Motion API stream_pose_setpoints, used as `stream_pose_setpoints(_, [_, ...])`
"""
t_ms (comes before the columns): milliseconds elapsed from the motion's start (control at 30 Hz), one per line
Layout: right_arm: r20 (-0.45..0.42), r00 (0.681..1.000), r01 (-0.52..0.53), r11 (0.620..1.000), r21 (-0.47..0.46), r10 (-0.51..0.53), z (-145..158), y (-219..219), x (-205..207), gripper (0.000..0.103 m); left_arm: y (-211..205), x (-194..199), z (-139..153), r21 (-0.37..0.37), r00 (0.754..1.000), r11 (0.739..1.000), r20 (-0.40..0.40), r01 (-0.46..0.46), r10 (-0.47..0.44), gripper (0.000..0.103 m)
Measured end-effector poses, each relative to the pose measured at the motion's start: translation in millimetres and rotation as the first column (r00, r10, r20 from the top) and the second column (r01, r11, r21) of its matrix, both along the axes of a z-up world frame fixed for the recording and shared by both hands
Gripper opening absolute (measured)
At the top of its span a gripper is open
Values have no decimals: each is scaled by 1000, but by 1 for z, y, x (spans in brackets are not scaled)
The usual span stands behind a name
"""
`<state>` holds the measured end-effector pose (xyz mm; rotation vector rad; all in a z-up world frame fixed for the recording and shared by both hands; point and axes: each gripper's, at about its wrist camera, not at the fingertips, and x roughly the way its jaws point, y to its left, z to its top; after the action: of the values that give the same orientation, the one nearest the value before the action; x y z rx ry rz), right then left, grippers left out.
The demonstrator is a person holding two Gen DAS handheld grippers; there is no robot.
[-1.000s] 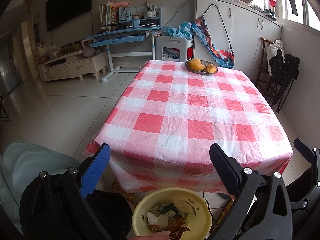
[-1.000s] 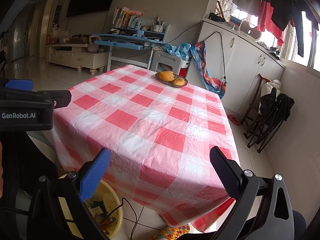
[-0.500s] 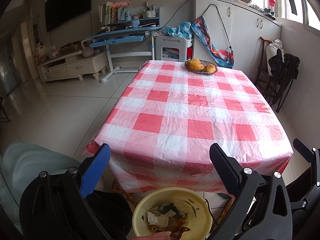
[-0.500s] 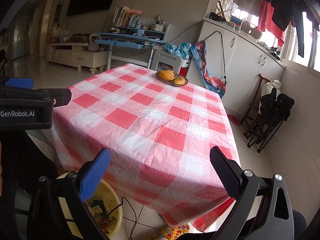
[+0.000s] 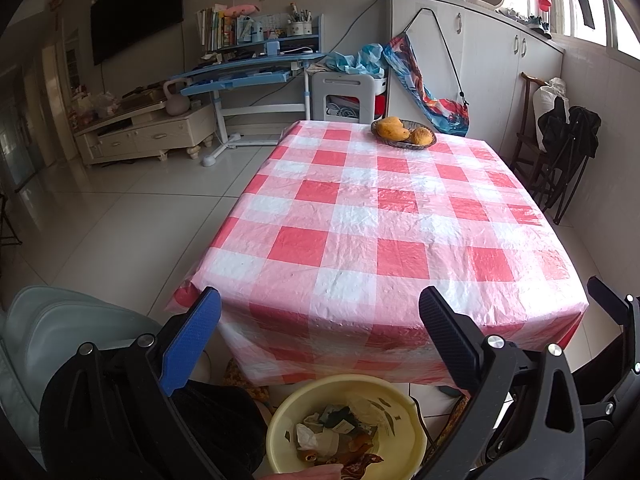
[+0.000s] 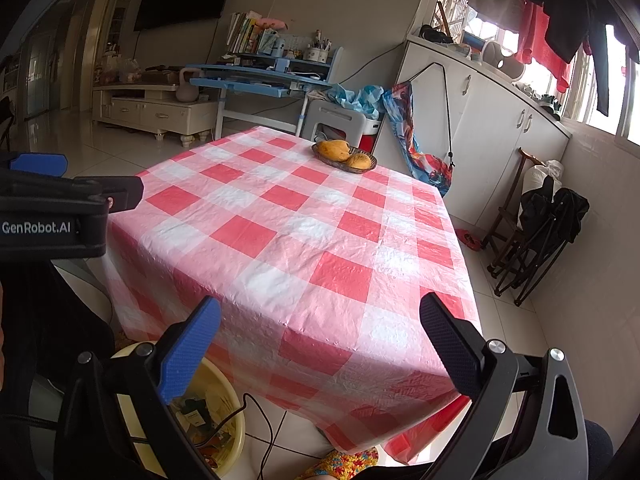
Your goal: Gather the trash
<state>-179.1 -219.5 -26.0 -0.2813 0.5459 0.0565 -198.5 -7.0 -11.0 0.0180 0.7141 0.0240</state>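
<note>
The table [image 5: 384,216] fills the middle of both my views, covered edge to edge by a red-and-white checked cloth [image 6: 304,240] that hangs over the near side. At the far end, toward the top centre of the frame, a shallow basket [image 5: 403,136] holds two orange-yellow fruits [image 5: 394,128].

Low in my left view, at bottom centre and on the floor below the table's near edge, stands the yellow basin [image 5: 346,426]. The trash [image 5: 336,438] lies inside it: crumpled white paper, dark scraps and wrappers heaped on the bottom. In my right view the same basin shows at the lower left, partly behind my finger.

A pale grey-green seat [image 5: 44,336] takes the lower left corner of my left view.

My left gripper [image 5: 320,336] is spread wide with nothing between the blue pad and the black pad; it hangs above the basin, before the table edge. My right gripper [image 6: 320,340] is likewise spread wide and bare, in front of the table's near corner. From the right view, my left one juts in from the left edge at mid height.
</note>
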Motion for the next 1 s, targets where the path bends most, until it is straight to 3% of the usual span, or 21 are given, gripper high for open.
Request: stream_pose_setpoints(1000, [0,1000,-1,1000,-4,1,0,1,0,95,1,1,-1,3,1000,1000,-2,-1,1,96])
